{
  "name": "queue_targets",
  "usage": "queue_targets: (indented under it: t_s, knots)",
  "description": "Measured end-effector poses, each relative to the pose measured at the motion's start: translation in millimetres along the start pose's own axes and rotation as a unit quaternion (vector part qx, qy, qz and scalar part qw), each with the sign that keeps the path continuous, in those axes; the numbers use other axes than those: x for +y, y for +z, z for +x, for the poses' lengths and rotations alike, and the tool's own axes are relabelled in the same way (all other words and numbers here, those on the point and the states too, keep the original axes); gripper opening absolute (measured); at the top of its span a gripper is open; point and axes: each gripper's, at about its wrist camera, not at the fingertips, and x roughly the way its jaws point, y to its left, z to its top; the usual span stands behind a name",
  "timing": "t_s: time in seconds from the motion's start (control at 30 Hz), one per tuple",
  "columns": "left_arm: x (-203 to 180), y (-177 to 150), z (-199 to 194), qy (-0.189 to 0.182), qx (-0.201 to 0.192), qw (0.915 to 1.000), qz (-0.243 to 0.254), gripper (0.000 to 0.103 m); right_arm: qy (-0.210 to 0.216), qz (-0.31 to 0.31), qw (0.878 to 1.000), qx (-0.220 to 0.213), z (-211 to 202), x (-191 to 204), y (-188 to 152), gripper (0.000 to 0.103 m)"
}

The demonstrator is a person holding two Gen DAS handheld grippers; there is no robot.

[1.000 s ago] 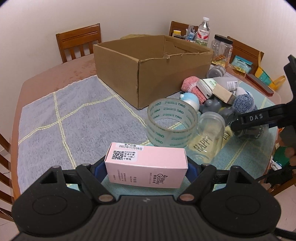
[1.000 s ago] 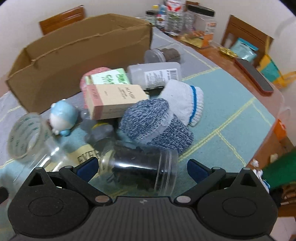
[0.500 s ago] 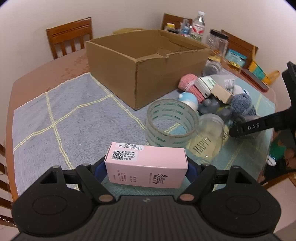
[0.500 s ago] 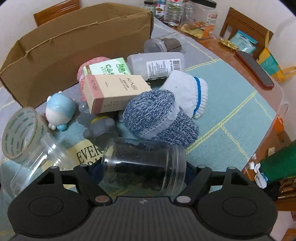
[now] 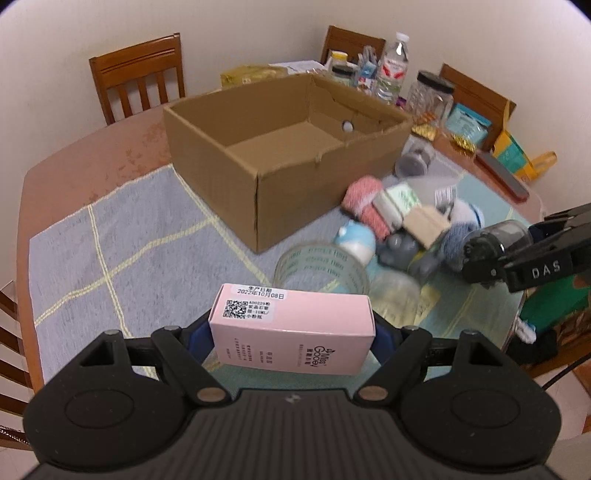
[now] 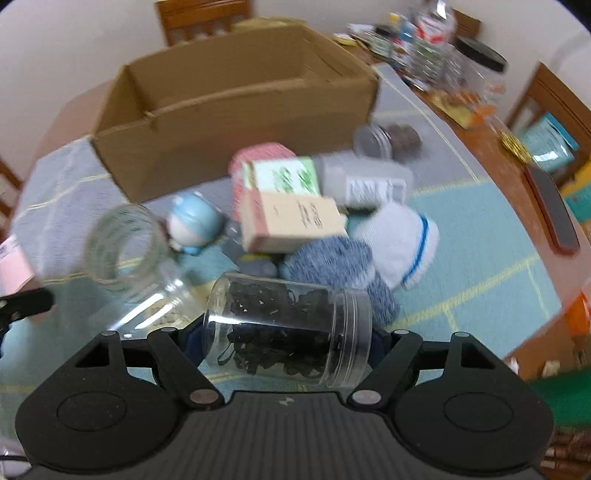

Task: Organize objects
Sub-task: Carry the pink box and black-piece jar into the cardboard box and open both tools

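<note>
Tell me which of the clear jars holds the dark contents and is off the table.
The clear jar of black bits, lying sideways in the right tongs. The empty clear jar still lies on the cloth.

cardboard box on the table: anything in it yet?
Nearly empty: the open brown cardboard box shows bare floor and one small white ball.

A reddish-brown wooden table [image 5: 92, 155] under a grey-blue cloth with yellow grid lines [image 5: 122, 240] stands before a plain cream wall [image 5: 240, 33], with slatted brown wooden chairs at eleven [image 5: 138, 75], twelve [image 5: 347, 40] and perhaps two o'clock [image 5: 476, 92].
</note>
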Motion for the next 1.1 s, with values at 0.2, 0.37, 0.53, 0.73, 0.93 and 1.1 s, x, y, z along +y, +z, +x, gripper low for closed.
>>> queue_targets:
  t_s: [0.2,0.37,0.53,0.73,0.93,1.1]
  knots:
    - [-13.1,33.0,-2.5,0.03,-0.019,0.9989,-0.031,0.081,0.041,-0.075,0.996,-0.01,-5.7,-2.8,39.5,0.082]
    - [-21.7,69.3,-0.5,0.057,-0.04,0.9964,-0.049,0.081,0.07,-0.144,0.987,-0.022,-6.1,-7.0,75.1,0.082]
    - [-26.9,109.7,12.5,0.078,-0.054,0.9931,-0.068,0.081,0.101,-0.182,0.978,-0.035,-4.3,-15.1,110.0,0.082]
    - [-26.2,146.8,43.4,0.084,-0.057,0.99,-0.098,0.081,0.128,-0.211,0.968,-0.051,-0.1,-17.5,143.4,0.082]
    - [-16.8,167.2,78.9,0.099,-0.038,0.9866,-0.124,0.081,0.146,-0.239,0.958,-0.065,12.0,-14.0,171.7,0.082]
    - [-4.0,169.7,100.0,0.113,-0.031,0.9795,-0.164,0.081,0.149,-0.252,0.954,-0.062,29.5,-11.0,192.6,0.082]
